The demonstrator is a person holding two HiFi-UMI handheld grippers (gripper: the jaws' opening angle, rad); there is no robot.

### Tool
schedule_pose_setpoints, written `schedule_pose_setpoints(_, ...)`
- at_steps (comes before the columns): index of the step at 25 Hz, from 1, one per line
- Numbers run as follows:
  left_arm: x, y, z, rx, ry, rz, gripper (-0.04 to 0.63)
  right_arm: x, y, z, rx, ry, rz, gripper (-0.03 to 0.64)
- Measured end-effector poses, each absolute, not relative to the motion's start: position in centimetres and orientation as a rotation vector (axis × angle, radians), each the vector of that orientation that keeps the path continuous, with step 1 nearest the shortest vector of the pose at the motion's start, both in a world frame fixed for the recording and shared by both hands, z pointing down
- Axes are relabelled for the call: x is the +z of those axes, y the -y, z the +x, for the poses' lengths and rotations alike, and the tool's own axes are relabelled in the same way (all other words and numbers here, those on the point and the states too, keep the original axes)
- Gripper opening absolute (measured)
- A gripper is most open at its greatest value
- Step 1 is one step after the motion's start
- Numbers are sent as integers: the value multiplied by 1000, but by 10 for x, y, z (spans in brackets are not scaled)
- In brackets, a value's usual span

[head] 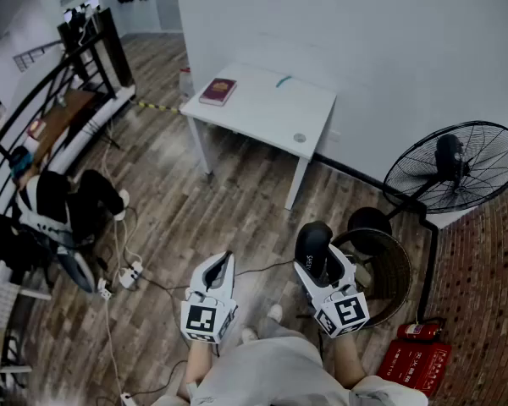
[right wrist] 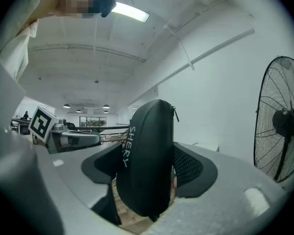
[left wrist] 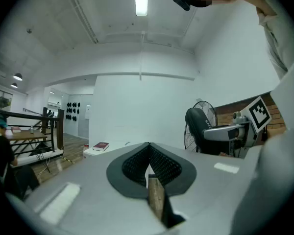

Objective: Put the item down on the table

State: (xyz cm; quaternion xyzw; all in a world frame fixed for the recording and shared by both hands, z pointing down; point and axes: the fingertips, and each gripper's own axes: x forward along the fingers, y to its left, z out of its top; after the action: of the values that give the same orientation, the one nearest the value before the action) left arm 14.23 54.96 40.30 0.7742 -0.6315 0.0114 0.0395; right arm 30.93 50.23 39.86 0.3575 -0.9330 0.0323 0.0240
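Still the carrying step: the right tool (head: 320, 260) clamps the case (head: 311, 237), the left tool (head: 223, 265) is pinched together and empty, and the tabletop (head: 262, 108) is well apart, so next comes approaching and lowering the case near its front edge.

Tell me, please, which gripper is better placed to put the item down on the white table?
Right. The right gripper is shut on the black case, while the left gripper has its jaws together with nothing between them. The table stands ahead, apart from both.

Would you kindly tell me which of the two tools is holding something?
The right tool, which is closed on a black zipped case; the left tool has its jaws together with nothing between them.
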Motion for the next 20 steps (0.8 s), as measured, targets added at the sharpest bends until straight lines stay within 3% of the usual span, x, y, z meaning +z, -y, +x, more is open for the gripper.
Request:
schedule_pose_setpoints(11,403,-574,130,10,1923,2399,18,390,-530,293,61,2903,1129,324)
schedule_pose_setpoints(20,410,-539,108,60,1966,2369,18,391,-490,270,-19,2895,1098,325)
